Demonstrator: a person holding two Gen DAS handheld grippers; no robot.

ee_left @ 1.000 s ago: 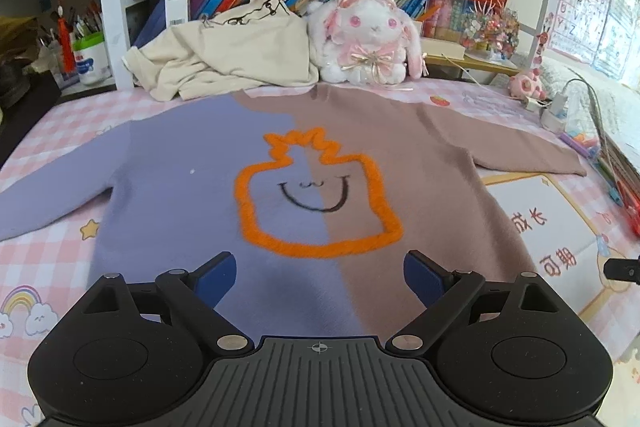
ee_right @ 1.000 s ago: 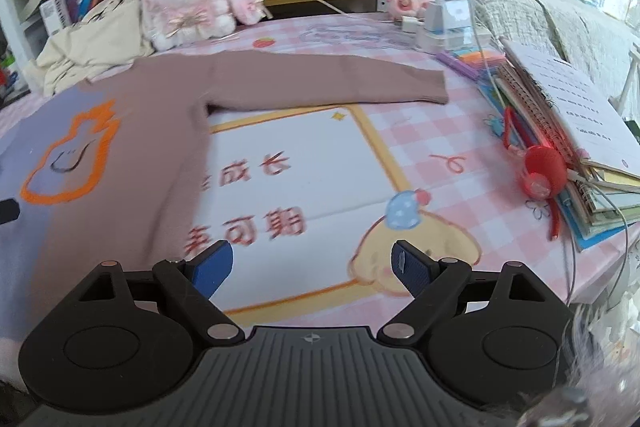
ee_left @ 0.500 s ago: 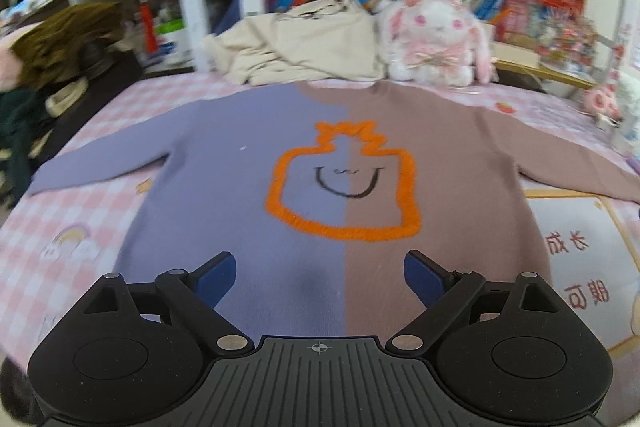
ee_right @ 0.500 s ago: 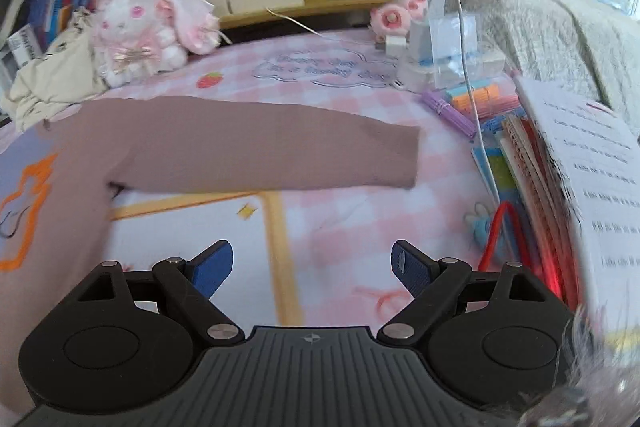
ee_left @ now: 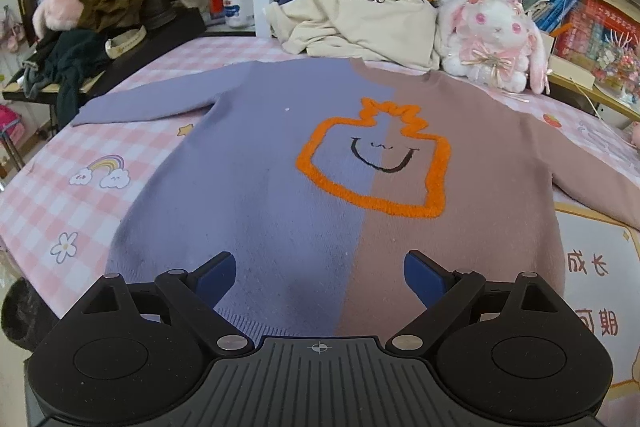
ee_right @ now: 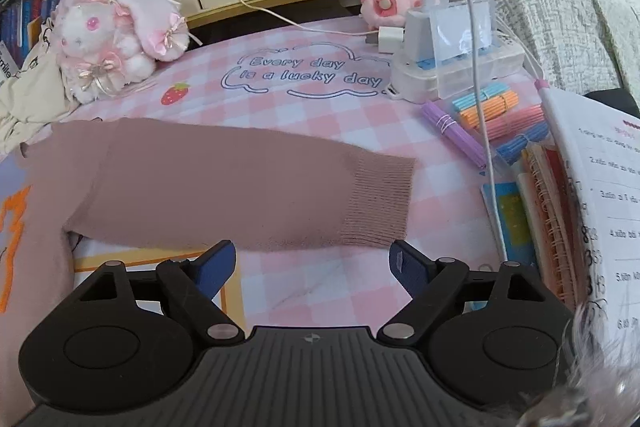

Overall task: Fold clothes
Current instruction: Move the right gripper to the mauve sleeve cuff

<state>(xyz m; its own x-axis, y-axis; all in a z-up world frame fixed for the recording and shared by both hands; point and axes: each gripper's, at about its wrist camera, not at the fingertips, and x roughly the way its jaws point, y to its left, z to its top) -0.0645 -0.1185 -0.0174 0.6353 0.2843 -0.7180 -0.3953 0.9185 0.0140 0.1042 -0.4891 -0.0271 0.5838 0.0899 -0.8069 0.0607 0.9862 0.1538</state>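
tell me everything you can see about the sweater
The sweater looks like soft knit, half purple and half brown, with a fuzzy orange outline around a black smile on the chest. It lies flat and unfolded on the pink checked cloth, sleeves spread. The brown sleeve ends in a ribbed cuff. Neither gripper touches it.

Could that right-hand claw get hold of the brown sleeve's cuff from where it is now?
Probably yes. The right gripper stands open just short of the brown sleeve, whose ribbed cuff lies flat on the checked tablecloth. Nothing lies between them; the coloured stick bundles sit off to the side.
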